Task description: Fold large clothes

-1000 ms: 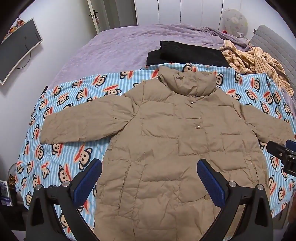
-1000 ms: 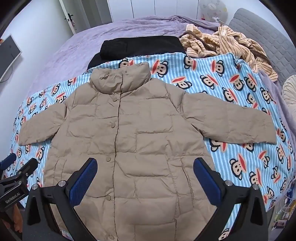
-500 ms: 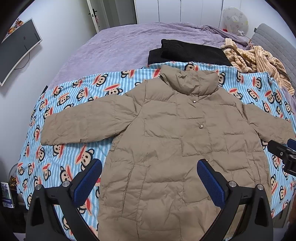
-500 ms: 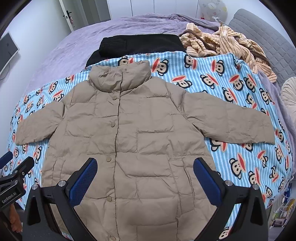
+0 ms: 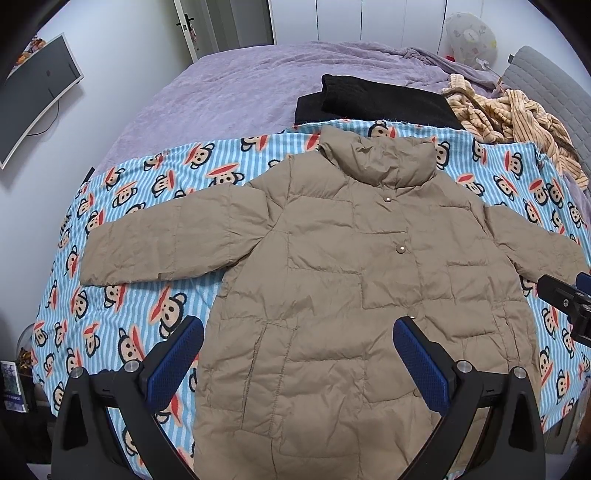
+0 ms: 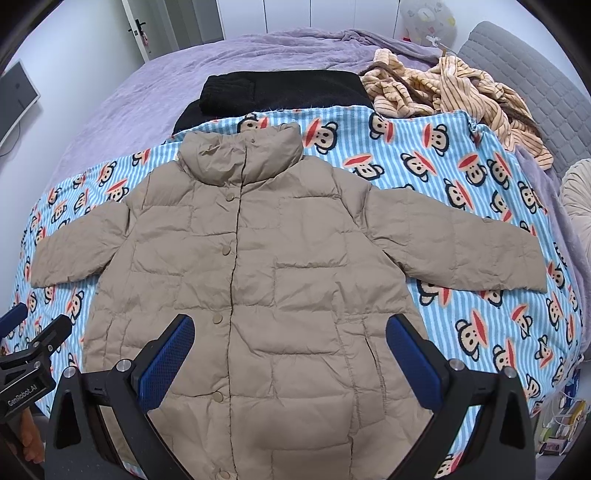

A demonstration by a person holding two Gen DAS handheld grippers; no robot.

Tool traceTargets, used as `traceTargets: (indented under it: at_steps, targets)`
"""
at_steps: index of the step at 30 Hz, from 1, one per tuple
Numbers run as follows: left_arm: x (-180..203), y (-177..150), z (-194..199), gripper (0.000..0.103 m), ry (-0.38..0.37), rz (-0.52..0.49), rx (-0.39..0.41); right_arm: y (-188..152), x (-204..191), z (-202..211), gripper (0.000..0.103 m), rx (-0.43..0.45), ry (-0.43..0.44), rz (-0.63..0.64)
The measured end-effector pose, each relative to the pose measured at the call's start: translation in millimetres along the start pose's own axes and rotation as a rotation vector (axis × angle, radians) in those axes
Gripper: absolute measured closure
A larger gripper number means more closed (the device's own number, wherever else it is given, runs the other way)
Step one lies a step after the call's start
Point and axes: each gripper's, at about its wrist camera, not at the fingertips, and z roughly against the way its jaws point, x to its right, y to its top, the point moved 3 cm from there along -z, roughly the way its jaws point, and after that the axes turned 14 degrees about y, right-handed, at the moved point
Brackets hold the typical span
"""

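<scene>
Monkey-print striped blanket (image 5: 155,302) spread under & either side of jaws, over purple bedspread (image 5: 229,88). Folded black garment (image 6: 273,92) far ahead, centre. Striped tan fleece heap (image 6: 454,92) ahead-right, by grey headboard (image 6: 524,74). Monitor (image 5: 33,96) on wall ahead-left. White door (image 5: 221,22) beyond bed.

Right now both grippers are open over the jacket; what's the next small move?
Probably bring the left gripper to the cuff of the left sleeve. The tan jacket lies flat, buttoned, sleeves spread on the monkey blanket, and folding a sleeve inward likely comes first.
</scene>
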Motion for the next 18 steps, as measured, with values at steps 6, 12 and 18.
traceTargets:
  at_steps: [6, 12, 18]
  targets:
    - [0.4, 0.4, 0.0, 0.0, 0.002, 0.001, -0.002, 2.5, 0.8, 2.9, 0.0, 0.002, -0.005, 0.008]
    - [-2.5, 2.2, -1.9, 0.0, 0.007, 0.006, -0.01, 2.2, 0.8, 2.6, 0.0, 0.0, -0.002, 0.009]
    - [-4.3, 2.7, -2.2, 0.0, 0.008, 0.008, -0.011, 3.1, -3.8, -0.2, 0.0, -0.001, -0.002, 0.015]
